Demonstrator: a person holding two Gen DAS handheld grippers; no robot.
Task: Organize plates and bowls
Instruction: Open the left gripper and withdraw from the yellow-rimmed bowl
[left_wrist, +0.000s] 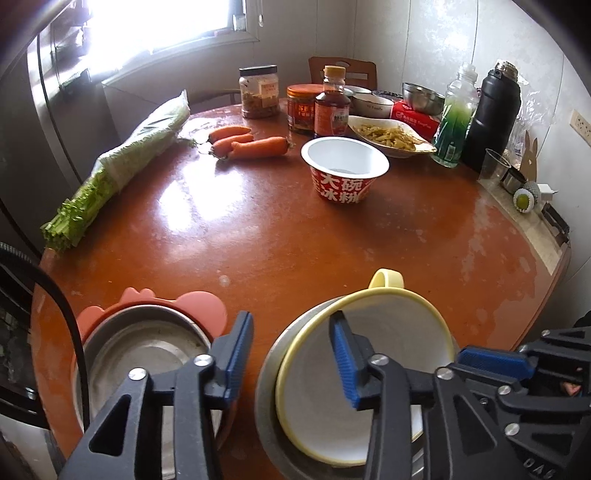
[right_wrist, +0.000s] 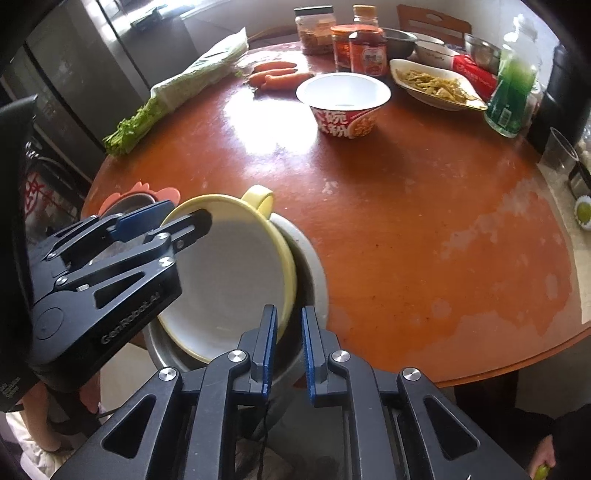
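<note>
the yellow bowl (left_wrist: 354, 387) sits tilted in the steel bowl (right_wrist: 310, 266) at the near table edge, stacking about done. left gripper (left_wrist: 291, 358) half open, right gripper (right_wrist: 290, 350) narrow, both empty. next: back off, fetch the pink-rimmed bowl (left_wrist: 147, 350).

My right gripper (right_wrist: 289, 345) is a little open at the near table (right_wrist: 424, 221) edge, beside the yellow bowl (right_wrist: 229, 273) in the metal bowl (right_wrist: 314, 273).
</note>
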